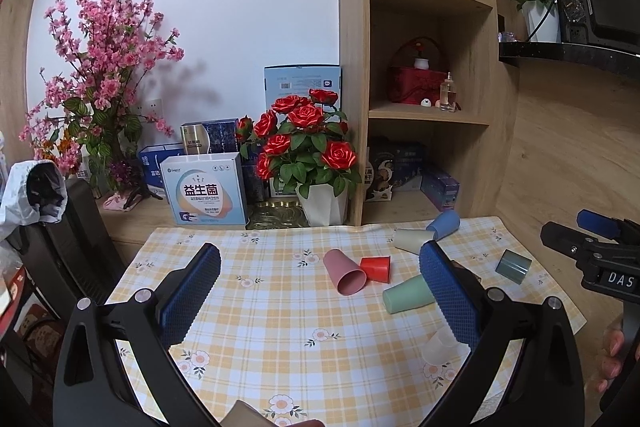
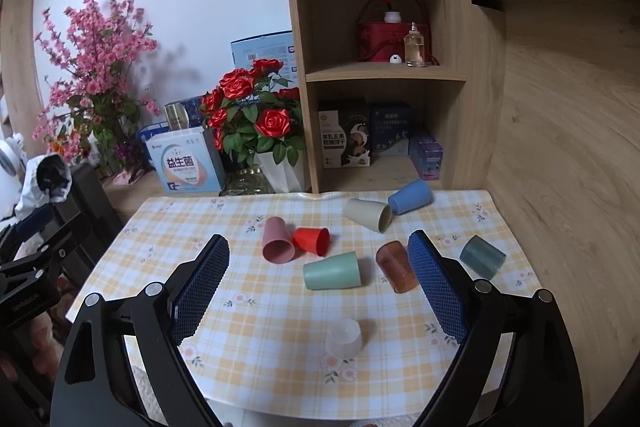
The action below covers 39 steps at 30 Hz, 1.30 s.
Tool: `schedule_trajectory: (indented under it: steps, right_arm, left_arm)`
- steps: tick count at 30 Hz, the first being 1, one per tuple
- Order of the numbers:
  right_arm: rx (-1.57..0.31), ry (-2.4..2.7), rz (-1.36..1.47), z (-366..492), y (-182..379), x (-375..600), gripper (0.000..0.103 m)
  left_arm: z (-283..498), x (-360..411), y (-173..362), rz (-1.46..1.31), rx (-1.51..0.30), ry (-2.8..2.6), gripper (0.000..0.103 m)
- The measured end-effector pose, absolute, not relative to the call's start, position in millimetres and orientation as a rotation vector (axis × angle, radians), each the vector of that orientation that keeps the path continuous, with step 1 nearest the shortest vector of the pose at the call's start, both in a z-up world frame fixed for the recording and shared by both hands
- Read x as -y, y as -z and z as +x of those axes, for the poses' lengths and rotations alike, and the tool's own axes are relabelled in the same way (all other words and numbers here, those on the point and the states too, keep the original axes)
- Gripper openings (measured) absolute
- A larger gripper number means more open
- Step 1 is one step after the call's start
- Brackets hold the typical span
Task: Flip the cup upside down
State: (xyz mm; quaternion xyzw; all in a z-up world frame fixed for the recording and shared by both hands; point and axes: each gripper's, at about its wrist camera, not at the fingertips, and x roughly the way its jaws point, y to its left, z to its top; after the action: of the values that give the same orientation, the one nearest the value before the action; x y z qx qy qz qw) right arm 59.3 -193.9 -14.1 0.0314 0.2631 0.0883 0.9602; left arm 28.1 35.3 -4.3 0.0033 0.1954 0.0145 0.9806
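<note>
Cups lie scattered across the checked cloth of the desk (image 2: 280, 379) as both of your claws hang above it, empty. The left claw (image 1: 320, 295) is spread wide with nothing between its blue pads; the right claw (image 2: 320, 287) is just as wide, also holding nothing.

From left to right in the right wrist view: a pink cup (image 2: 278, 241) lies on its side touching a red cup (image 2: 312, 241), a mint-green cup (image 2: 332, 271) lies just in front of them, and a clear frosted cup (image 2: 344, 337) stands nearest you, seemingly mouth-down already. Behind are a beige cup (image 2: 368, 213) and a blue cup (image 2: 410, 197), both tipped over and touching, then an amber cup (image 2: 396, 267) beside the right pad and a grey-green cup (image 2: 482, 257) further right, apparently standing.

Which cup you mean to turn is not settled by the frames — the mint-green cup sits most squarely between the right claw's pads, so it looks the likeliest pick. To do it well, close across the mid-wall of the body, not the rim, so the tapered side does not squirt out. Lift clear of the pink and red pair before rotating, then roll your wrist until the mouth faces the cloth and set it down flat on a bare patch — release only once the rim sits level.
</note>
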Motion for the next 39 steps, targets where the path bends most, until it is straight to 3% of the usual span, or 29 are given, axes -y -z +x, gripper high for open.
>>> schedule_trajectory:
  steps: [39]
  right_arm:
    - [-0.534,-0.155,0.066,57.5,15.2,201.7,0.088]
  left_arm:
    - [26.2,-36.3,6.8,0.005,-0.403,-0.035,0.097]
